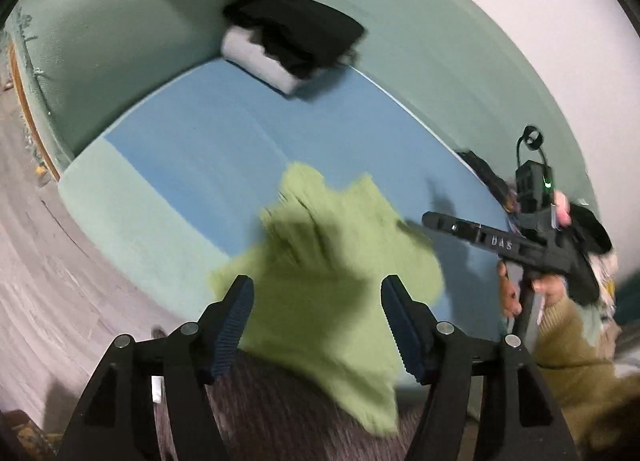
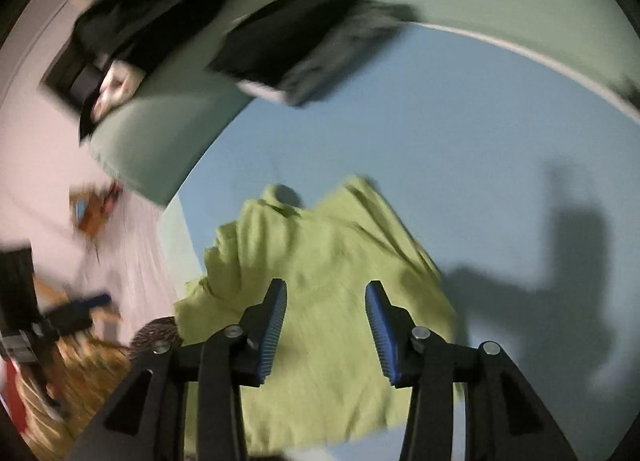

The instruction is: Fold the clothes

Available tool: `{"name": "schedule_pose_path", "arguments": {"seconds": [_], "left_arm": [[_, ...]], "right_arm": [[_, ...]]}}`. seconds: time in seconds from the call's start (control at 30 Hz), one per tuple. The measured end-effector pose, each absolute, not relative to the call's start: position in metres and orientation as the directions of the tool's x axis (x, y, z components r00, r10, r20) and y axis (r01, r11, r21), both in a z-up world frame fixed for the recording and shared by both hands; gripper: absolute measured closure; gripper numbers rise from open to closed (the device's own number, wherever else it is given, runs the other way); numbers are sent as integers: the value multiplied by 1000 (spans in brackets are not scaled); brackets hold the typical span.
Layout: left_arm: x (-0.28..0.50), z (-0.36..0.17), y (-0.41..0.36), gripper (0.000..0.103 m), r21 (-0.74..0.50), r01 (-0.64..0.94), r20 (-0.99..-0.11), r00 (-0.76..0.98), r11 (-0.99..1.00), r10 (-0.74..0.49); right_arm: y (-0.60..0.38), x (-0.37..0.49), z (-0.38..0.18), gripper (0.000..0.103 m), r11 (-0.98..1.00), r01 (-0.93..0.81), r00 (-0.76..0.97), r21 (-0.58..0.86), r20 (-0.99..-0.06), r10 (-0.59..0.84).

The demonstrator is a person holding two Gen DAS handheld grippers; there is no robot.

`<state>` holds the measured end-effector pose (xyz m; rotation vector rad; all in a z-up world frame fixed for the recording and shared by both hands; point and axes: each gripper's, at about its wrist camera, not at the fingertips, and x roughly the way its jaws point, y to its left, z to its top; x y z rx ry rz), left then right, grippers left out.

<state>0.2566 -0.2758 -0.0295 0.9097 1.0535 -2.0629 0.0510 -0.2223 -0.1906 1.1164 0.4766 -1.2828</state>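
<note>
1. Green garment (image 1: 320, 261) lies crumpled on the blue seat (image 1: 208, 133), spreading toward twelve o'clock from both grippers.
2. Left gripper (image 1: 318, 321) gapes empty above it.
3. Right gripper (image 2: 326, 325) stands part-open, empty; neither clearly nearer.

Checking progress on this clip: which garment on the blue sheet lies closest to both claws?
The green garment, spread loose just beyond the claws; the black folded stack sits far back.

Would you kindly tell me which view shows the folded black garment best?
The left wrist view: the folded black garment sits sharp on a pale grey one. The right wrist view shows it smeared by blur near the top.
</note>
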Motion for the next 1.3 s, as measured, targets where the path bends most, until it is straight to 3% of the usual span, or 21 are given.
{"name": "schedule_pose_path", "arguments": {"seconds": [0.13, 0.33, 0.4, 0.43, 0.47, 0.53, 0.63, 0.9, 1.03, 1.1, 1.17, 1.23, 1.3], "left_arm": [[218, -68, -292, 44, -273, 800, -874, -438, -534, -210], [201, -93, -315, 45, -266, 817, -878, -425, -512, -222], [200, -101, -321, 65, -257, 825, -887, -408, -504, -216], [202, -102, -322, 82, -259, 830, -889, -405, -494, -215], [205, -104, -323, 89, -260, 836, -891, -401, -483, -213], [210, -106, -325, 95, -275, 843, -888, -406, -462, -214], [215, -109, -325, 97, -306, 846, -880, -427, -437, -209], [227, -121, -333, 97, -256, 906, -920, -335, -337, -202], [235, -120, -332, 96, -258, 915, -921, -330, -309, -207], [245, -117, -329, 92, -284, 917, -913, -348, -279, -212], [259, -109, -324, 70, -287, 929, -907, -342, -234, -247], [277, -94, -315, 52, -306, 932, -889, -354, -196, -291], [293, -77, -301, 49, -365, 912, -854, -408, -186, -322]], "right_arm": [[-267, 78, -205, 61, 23, 937, 321, 349, -833, -450], [-316, 102, -235, 56, 138, 941, 337, 308, -870, -360], [-324, 108, -249, 58, 146, 938, 346, 315, -882, -319], [-326, 111, -255, 68, 154, 940, 340, 306, -890, -305], [-325, 115, -258, 82, 169, 949, 309, 268, -899, -311], [-323, 122, -261, 95, 192, 960, 257, 202, -908, -331], [-323, 111, -255, 98, 153, 966, 254, 209, -885, -390], [-332, 86, -269, 98, 22, 972, 220, 232, -881, -420], [-329, 80, -261, 72, -37, 959, 235, 280, -864, -446], [-315, 71, -246, 70, -61, 946, 250, 318, -839, -484], [-294, 63, -229, 56, -74, 932, 267, 355, -810, -523], [-262, 58, -212, 54, -75, 913, 296, 400, -780, -551], [-223, 54, -205, 50, -79, 886, 340, 457, -756, -559]]}}
